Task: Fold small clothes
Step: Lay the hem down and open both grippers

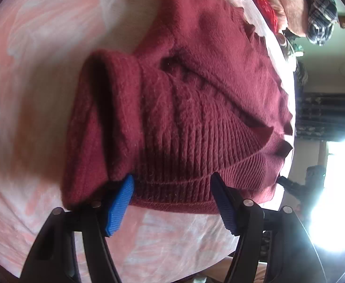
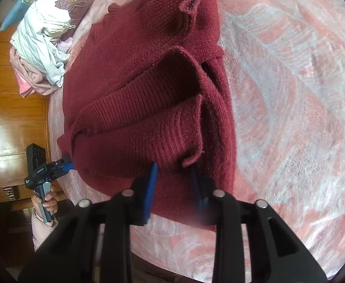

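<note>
A dark red knit sweater [image 1: 196, 99] lies partly folded on a pink and white patterned blanket [image 1: 31, 47]. In the left wrist view my left gripper [image 1: 172, 184] is open, its blue pads [image 1: 119, 206] set wide on either side of the ribbed hem. In the right wrist view the sweater [image 2: 137, 75] shows with a folded layer on top. My right gripper [image 2: 173, 176] has its blue pads [image 2: 150, 188] partly closed around the near edge of that folded layer. The left gripper [image 2: 65, 164] also shows there, at the sweater's left corner.
A pile of white and pink clothes [image 2: 40, 47] lies at the blanket's far left edge. A wooden floor [image 2: 12, 118] lies beyond the bed edge. In the left wrist view a plaid cloth [image 1: 320, 11] and other items sit at the top right. A bright window [image 1: 337, 188] glares.
</note>
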